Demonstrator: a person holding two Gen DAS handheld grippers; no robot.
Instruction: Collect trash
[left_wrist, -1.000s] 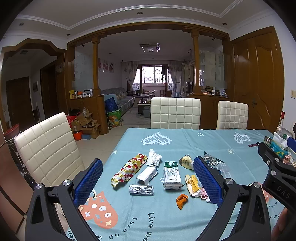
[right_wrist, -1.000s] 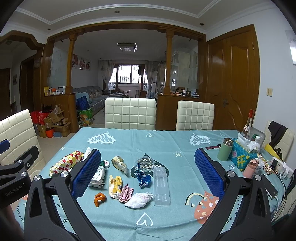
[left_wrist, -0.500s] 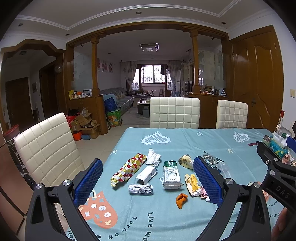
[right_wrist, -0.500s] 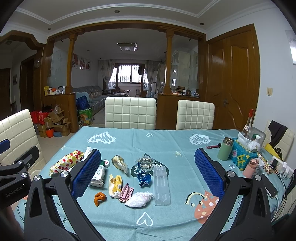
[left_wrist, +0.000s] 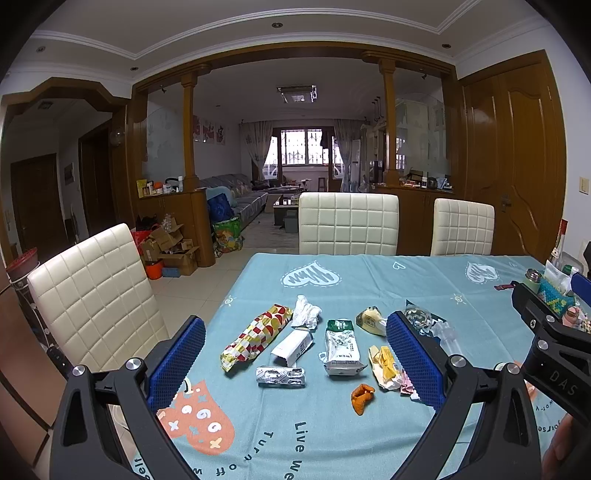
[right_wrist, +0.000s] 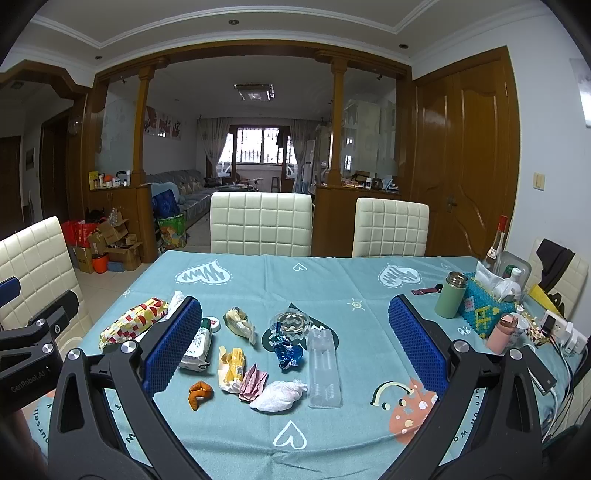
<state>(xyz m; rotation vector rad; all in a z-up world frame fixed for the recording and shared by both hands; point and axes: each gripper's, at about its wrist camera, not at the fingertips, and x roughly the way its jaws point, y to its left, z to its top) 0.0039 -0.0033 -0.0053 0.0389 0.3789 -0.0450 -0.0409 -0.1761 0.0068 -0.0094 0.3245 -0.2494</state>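
Trash lies scattered on a teal tablecloth. In the left wrist view I see a red-yellow checked wrapper, a white tissue, a white box, a foil blister pack, a green-white pouch, a yellow wrapper and an orange peel. The right wrist view adds a blue foil wrapper, a clear plastic tray, a white bag and pink paper. My left gripper and right gripper are both open and empty, held above the table's near edge.
White padded chairs stand at the far side and one at the left. At the table's right edge are a green flask, a blue tissue box, bottles and a power strip. A glass ashtray sits mid-table.
Both grippers have barely shifted; the left view has drifted very slightly. Nothing on the table has moved.
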